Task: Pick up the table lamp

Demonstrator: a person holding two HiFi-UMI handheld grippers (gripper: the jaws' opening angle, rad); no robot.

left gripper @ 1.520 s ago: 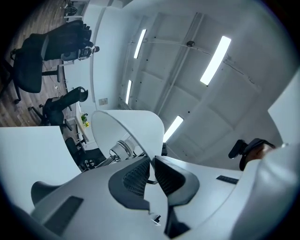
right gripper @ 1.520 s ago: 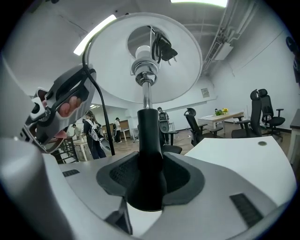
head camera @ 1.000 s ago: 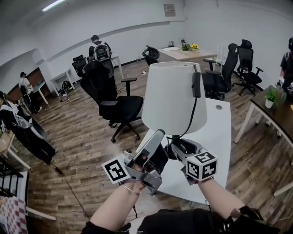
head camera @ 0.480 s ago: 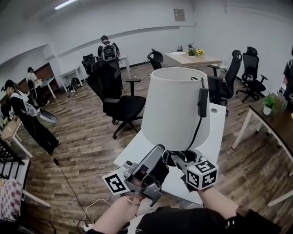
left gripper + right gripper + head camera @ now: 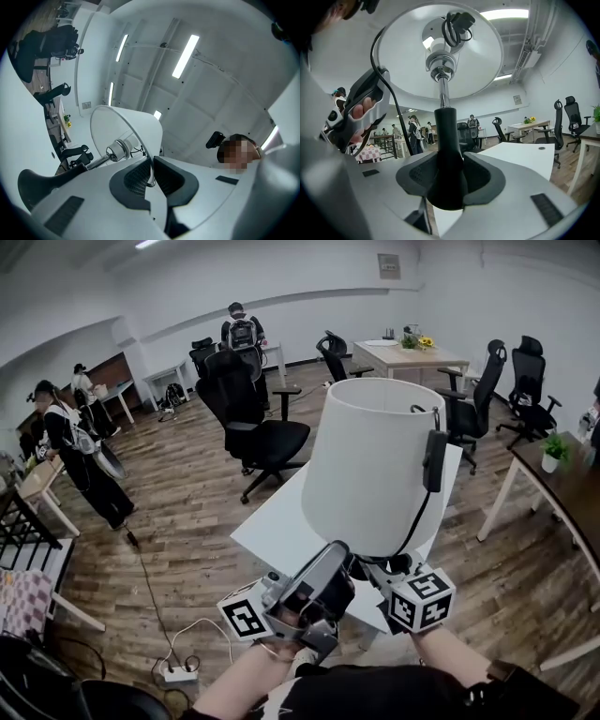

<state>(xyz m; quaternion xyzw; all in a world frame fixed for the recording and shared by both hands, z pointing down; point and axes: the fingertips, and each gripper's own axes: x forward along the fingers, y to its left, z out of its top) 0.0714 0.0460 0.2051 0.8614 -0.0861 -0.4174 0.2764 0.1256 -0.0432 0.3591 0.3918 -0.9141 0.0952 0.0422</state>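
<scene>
The table lamp is held up in the air by both grippers, with its white shade point(image 5: 375, 465) above them in the head view. My left gripper point(image 5: 336, 557) is shut on the shade's lower rim point(image 5: 151, 159), which runs between its dark pads in the left gripper view. My right gripper point(image 5: 377, 568) is shut on the lamp's black stem point(image 5: 447, 154), below the chrome rod and socket point(image 5: 440, 65). The black cord with its switch point(image 5: 434, 462) hangs down the shade's right side.
Behind the lamp is a white table point(image 5: 281, 521), with a black office chair point(image 5: 258, 432) beyond it. People stand at the left and at the back. A power strip point(image 5: 178, 673) lies on the wood floor. A dark desk with a potted plant point(image 5: 555, 448) is at the right.
Both grippers have carried the lamp sideways, and their grips have not changed. The room has slid across the view, and the power strip on the floor has come into sight.
</scene>
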